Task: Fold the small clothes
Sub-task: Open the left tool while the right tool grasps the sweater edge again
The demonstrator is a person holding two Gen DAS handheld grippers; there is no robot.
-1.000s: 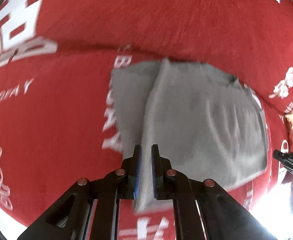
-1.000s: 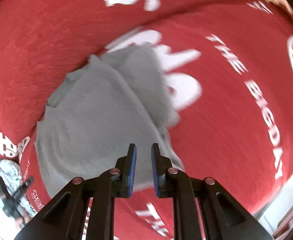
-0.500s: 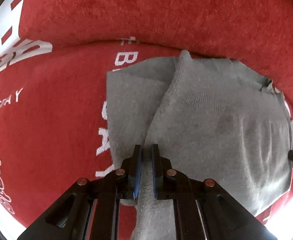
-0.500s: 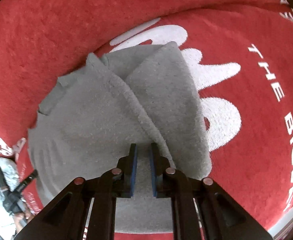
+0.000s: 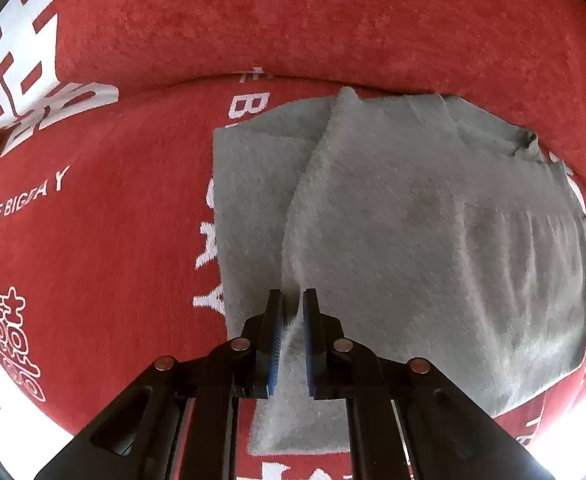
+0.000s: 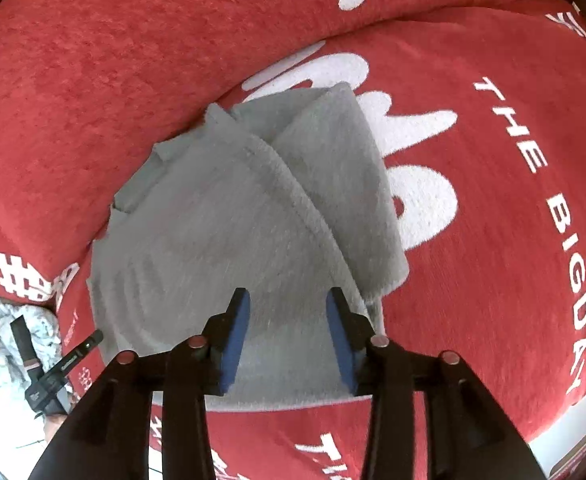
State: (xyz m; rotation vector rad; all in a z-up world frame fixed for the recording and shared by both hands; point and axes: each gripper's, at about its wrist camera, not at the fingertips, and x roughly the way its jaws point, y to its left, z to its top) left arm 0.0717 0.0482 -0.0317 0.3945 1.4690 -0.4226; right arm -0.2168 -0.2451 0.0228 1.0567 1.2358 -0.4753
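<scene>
Right gripper [image 6: 287,300] now standing spread wide, having let go of grey garment [image 6: 229,248] it was pinching half second ago; fabric lying flat beneath and ahead of its blue pads [image 6: 235,340]. Left gripper [image 5: 291,300] staying clenched on folded edge of grey garment [image 5: 413,220], fold ridge running forward from its tips. Garment spreading ahead and rightward over red blanket [image 5: 93,240] with white lettering, covering surface beneath.
</scene>
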